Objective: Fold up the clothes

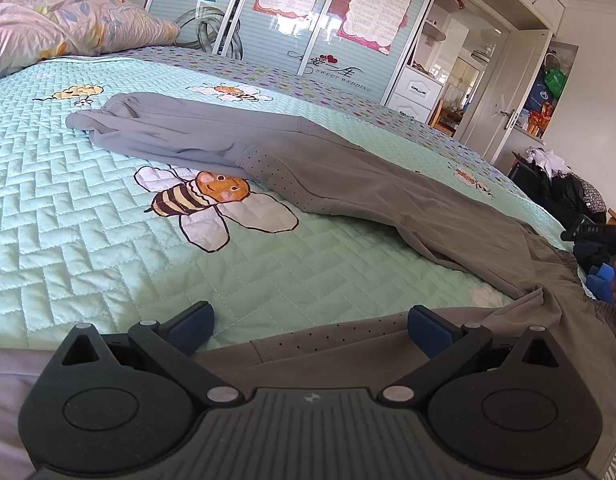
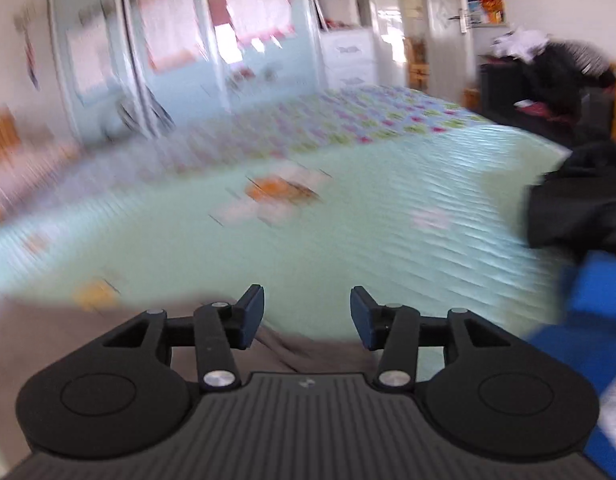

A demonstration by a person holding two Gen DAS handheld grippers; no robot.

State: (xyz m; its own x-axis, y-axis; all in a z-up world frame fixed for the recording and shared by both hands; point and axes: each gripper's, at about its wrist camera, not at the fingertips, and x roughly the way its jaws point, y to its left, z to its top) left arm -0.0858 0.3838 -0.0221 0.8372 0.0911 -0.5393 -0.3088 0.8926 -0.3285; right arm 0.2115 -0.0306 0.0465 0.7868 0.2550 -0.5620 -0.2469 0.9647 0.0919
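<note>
Grey trousers (image 1: 292,152) lie stretched across the mint quilted bedspread (image 1: 68,240), one leg reaching toward the pillow, the waistband bunched at the right near the bed's edge. A fold of the same grey cloth (image 1: 327,344) lies just below my left gripper (image 1: 309,322), which stands wide open with nothing between its blue pads. In the blurred right wrist view my right gripper (image 2: 307,312) is open over the bedspread (image 2: 347,240), with grey cloth (image 2: 300,348) lying under it and nothing pinched. The right gripper (image 1: 591,236) also shows at the left wrist view's right edge.
A floral pillow (image 1: 60,24) lies at the bed's head. A wardrobe with posters (image 1: 308,20) stands beyond the bed. Dark clothes are piled on furniture (image 2: 547,76) at the right. A dark garment (image 2: 579,204) and something blue (image 2: 595,304) lie at the bed's right edge.
</note>
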